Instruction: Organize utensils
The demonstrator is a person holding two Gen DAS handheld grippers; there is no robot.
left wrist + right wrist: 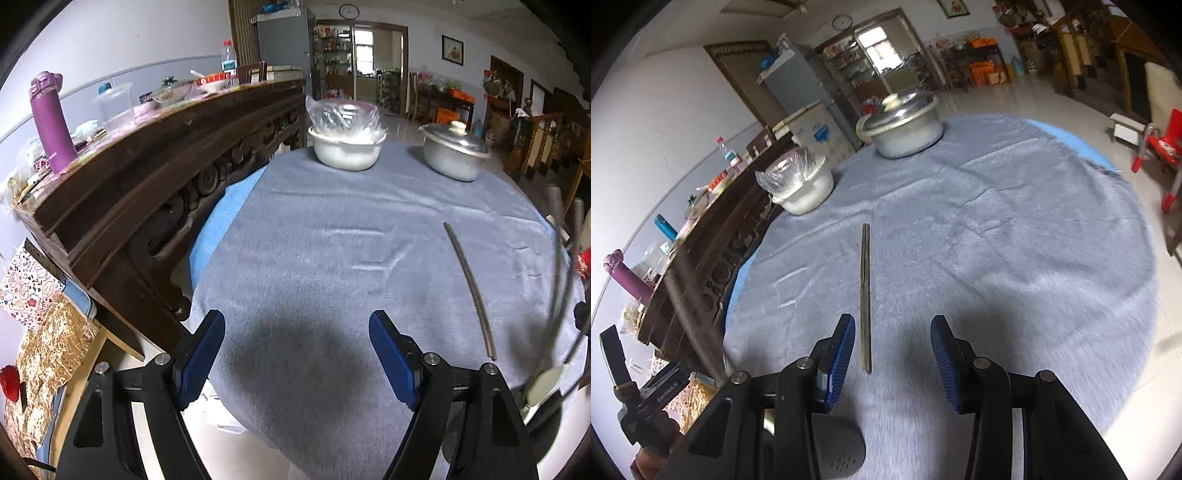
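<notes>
A pair of metal chopsticks lies side by side on the grey tablecloth; it also shows in the left wrist view. My right gripper is open and empty, its left pad just right of the chopsticks' near end. My left gripper is open and empty above the cloth, left of the chopsticks. A holder with several metal utensils stands at the right edge of the left view, blurred. A dark perforated utensil holder rim shows below the right gripper.
A white pot covered with plastic and a lidded metal pot stand at the table's far side. A dark carved wooden sideboard with a purple bottle and dishes runs along the left. A red chair stands on the floor at right.
</notes>
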